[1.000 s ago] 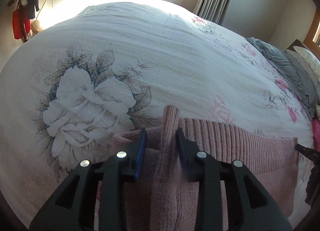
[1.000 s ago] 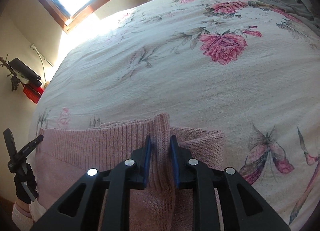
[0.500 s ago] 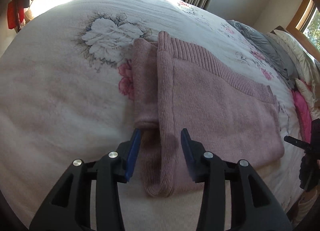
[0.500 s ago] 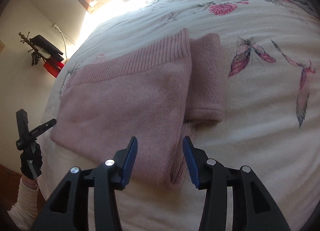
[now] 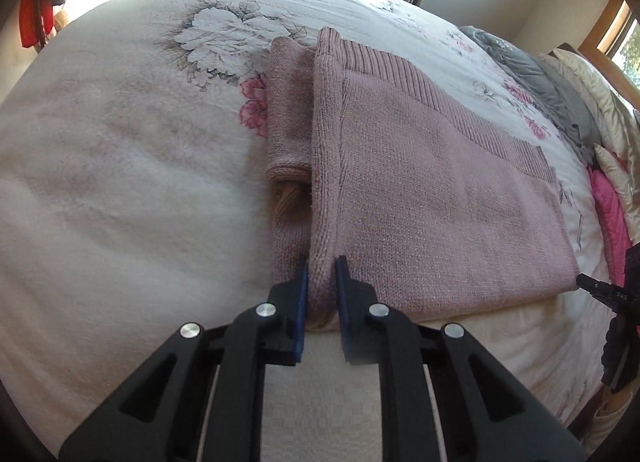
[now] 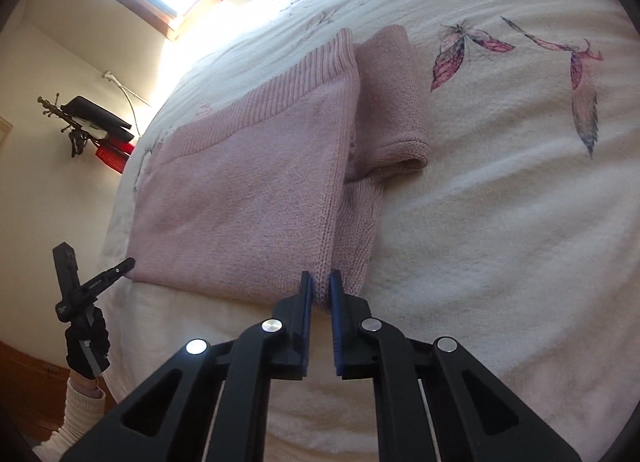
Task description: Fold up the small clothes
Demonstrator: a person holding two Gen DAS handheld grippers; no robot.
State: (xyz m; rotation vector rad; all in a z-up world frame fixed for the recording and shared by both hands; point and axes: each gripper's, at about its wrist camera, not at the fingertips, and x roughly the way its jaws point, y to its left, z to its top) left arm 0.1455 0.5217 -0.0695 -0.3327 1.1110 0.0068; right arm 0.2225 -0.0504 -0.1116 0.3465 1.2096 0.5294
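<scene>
Fingers [image 5: 303, 282] [image 6: 307, 294] pinching sweater [image 5: 432, 190] corners, underside layers hidden

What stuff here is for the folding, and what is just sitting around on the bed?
For the folding:
- pink knitted sweater, half folded
- left gripper, pinching its near left corner
- right gripper, pinching its near right corner

Just lying about:
- floral bedspread underneath
- grey blanket
- bright pink cloth at the bed's edge

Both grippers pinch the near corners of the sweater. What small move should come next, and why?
Probably lift both corners together and carry them toward the ribbed hem: the left hand-held gripper and right hand-held gripper each clamp the sweater, which lies flat.
</scene>
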